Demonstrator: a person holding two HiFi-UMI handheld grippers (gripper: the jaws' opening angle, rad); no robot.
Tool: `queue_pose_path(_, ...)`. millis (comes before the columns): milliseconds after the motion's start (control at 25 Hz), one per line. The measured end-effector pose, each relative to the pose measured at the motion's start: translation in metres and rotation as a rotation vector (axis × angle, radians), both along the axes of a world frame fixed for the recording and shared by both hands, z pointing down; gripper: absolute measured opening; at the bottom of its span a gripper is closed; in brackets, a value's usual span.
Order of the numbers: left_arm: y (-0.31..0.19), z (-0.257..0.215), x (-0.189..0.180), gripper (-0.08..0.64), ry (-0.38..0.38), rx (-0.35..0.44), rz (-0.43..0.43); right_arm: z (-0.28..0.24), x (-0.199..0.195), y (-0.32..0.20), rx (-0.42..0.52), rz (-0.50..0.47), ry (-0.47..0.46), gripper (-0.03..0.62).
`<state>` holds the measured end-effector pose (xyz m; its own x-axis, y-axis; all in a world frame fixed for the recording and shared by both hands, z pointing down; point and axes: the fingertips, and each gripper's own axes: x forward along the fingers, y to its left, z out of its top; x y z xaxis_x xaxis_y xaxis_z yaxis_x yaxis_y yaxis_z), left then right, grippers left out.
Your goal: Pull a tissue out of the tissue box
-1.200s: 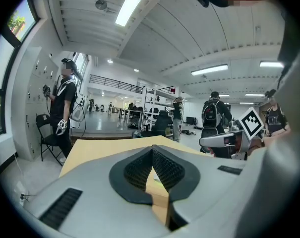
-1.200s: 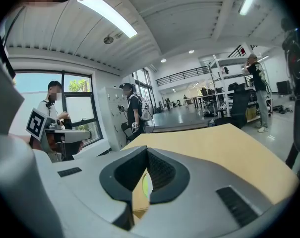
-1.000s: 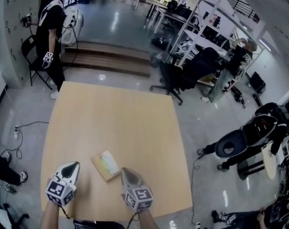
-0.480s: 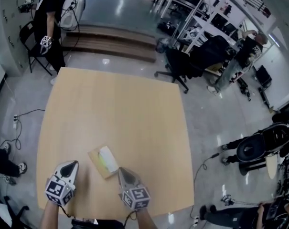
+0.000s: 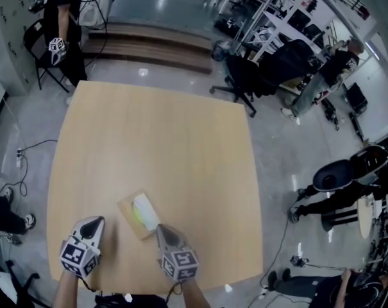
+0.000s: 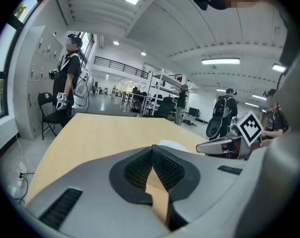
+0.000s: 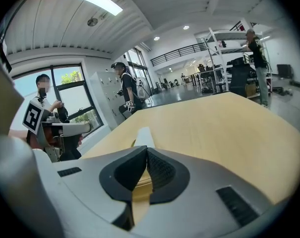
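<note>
A flat tan tissue box lies on the wooden table near its front edge, with a white tissue sticking out of its top. My right gripper is just in front of the box's near right corner, jaws shut and empty. My left gripper hangs to the left of the box, apart from it, also shut with nothing in it. In the left gripper view the tissue shows just past the shut pads. In the right gripper view the tissue rises right behind the closed tips.
A person with a marker cube stands by a chair beyond the table's far left corner. A black office chair sits past the far right corner. People and gear occupy the floor on the right. Cables lie on the left.
Both grippers have come down toward the table, and the head view has tilted further down. The box and tissue have not moved; both grippers stay shut.
</note>
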<state>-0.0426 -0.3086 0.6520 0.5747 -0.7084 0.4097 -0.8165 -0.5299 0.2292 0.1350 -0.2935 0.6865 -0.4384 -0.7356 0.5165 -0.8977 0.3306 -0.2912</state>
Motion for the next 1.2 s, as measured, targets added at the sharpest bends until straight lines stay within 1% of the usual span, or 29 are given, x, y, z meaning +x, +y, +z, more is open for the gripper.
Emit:
queue_pose_path(120, 0.001, 0.000, -0.001, 0.008, 0.002, 0.001, -0.007, -0.002, 0.000, 0.002, -0.004, 0.001, -0.010, 0.006)
queue_pose_path(200, 0.002, -0.001, 0.002, 0.008, 0.004, -0.001, -0.005, -0.004, 0.002, 0.001, -0.002, 0.000, -0.021, 0.024)
queue_pose_path(280, 0.001, -0.001, 0.003, 0.008, 0.006, -0.002, -0.009, -0.004, 0.002, 0.000, -0.006, -0.005, -0.044, 0.057)
queue_pose_path(360, 0.001, 0.000, 0.003, 0.008, 0.009, -0.006, -0.009, -0.002, 0.000, -0.001, -0.018, -0.014, -0.063, 0.129)
queue_pose_path(400, 0.001, 0.001, 0.003, 0.008, 0.009, -0.008, -0.008, 0.000, -0.001, -0.002, -0.024, -0.015, -0.065, 0.140)
queue_pose_path(600, 0.002, 0.006, 0.002, 0.008, 0.009, -0.004, -0.008, 0.013, -0.003, -0.003, -0.044, 0.000, -0.029, 0.218)
queue_pose_path(880, -0.002, 0.002, -0.001, 0.008, 0.005, -0.015, -0.015, 0.021, -0.008, -0.006, -0.079, -0.014, -0.015, 0.218)
queue_pose_path(1160, -0.003, 0.003, -0.005, 0.008, 0.010, -0.009, -0.025, 0.022, -0.010, -0.003, -0.081, -0.039, 0.009, 0.215)
queue_pose_path(1200, -0.003, 0.003, -0.005, 0.008, 0.010, -0.011, -0.024, 0.022, -0.010, -0.003, -0.080, -0.037, 0.011, 0.203)
